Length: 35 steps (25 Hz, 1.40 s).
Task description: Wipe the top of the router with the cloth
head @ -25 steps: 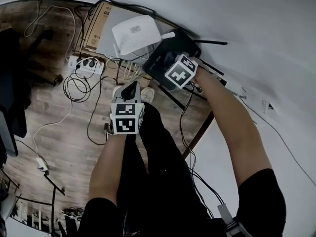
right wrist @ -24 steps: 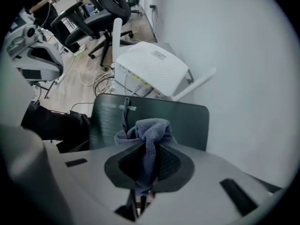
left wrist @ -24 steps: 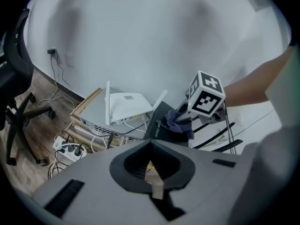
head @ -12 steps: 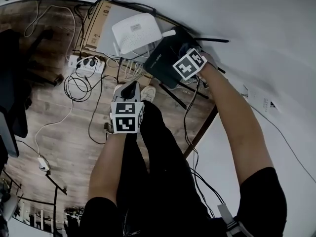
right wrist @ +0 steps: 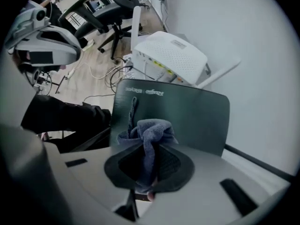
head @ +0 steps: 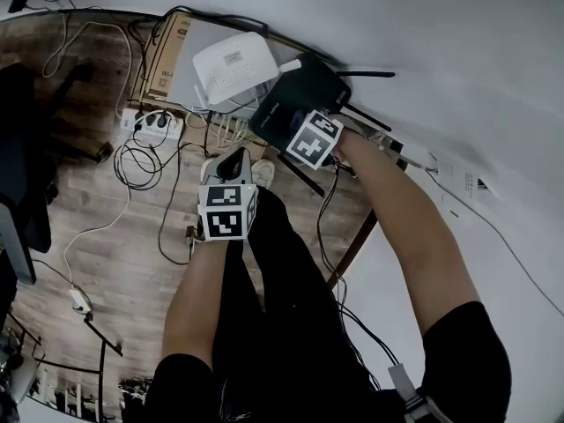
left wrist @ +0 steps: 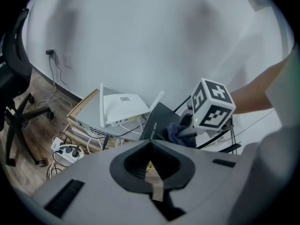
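right gripper [right wrist: 147,168] slid left | cloth [right wrist: 148,131] clamped | router [right wrist: 190,114] long axis crosswise

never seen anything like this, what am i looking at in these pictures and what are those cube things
There is no robot here. A person holds a left gripper and a right gripper, each with two jaws. The marker cubes are parts of the grippers.

The head view comes from a camera on the person's head, looking down. The other two views ride on the grippers and look along their jaws.

By the wall sit a black router and a white router. A power strip lies on the floor.

The right gripper is shut on a cloth, which seems to touch the black router's top. The left gripper is shut on nothing.
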Motion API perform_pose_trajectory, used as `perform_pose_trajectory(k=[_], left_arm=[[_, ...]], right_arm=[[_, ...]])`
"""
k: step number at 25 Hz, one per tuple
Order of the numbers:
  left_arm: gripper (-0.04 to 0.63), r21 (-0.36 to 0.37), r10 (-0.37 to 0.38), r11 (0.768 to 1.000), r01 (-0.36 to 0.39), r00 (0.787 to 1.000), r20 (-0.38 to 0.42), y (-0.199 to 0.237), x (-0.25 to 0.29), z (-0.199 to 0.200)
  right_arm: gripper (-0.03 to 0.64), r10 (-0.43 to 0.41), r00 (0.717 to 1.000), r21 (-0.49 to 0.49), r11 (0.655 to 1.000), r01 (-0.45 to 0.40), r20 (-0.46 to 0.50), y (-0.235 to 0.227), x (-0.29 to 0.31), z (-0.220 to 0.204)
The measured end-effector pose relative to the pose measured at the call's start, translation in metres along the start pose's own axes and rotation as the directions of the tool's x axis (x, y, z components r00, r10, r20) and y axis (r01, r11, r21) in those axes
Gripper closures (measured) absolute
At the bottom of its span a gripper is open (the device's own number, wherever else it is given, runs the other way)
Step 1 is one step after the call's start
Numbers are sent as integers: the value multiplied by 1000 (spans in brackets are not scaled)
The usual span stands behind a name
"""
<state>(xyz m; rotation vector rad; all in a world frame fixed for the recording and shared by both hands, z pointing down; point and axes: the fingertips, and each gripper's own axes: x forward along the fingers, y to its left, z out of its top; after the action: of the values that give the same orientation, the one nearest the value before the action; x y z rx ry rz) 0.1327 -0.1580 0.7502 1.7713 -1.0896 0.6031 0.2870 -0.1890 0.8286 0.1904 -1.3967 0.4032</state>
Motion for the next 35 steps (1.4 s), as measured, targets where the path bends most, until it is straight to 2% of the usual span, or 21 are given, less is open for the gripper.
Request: perform_pose_trajectory(k=[4,7,11,14,18,23,26,29,31,35], left_arm=[[595,19,8,1000,-8,1000,15,-4,-3,7],[595,49,20,999,-21,1000,22,-6,-10,12],[595,47,37,998,-39,998,42,-9,-30,21],[595,31,49,998,-52,996,77,-9,-47,37],[595,10,64,998,-66,989,131,-13,-77,70],[595,53,49,997,-63,973,227,-47,-131,133],[595,66,28,997,-51,951,308,-73,-173,174],[595,92,20,994,-59,928,372,-96,-216,211],[595,122,16,990,-72,911,411,-113,-246,234],[595,164,8,982,-98,877,480,-148,-309,270]], right_arm=[[594,47,999,-58,997,-47,7,16,-4,1],[594,24,999,-28,999,-23,44,7,-16,5],[594,-27,984,103,995,9,178,-9,-48,12],[594,-104,939,239,971,23,329,-19,-91,19],[594,-255,825,392,919,44,504,-19,-160,27],[594,-418,663,523,851,46,621,-8,-265,26],[594,-486,560,595,803,-16,671,-4,-330,20],[594,-562,433,657,748,-99,705,-4,-400,10],[595,-621,350,687,720,-99,702,-3,-445,2],[595,-697,210,721,690,-65,686,8,-521,-14]])
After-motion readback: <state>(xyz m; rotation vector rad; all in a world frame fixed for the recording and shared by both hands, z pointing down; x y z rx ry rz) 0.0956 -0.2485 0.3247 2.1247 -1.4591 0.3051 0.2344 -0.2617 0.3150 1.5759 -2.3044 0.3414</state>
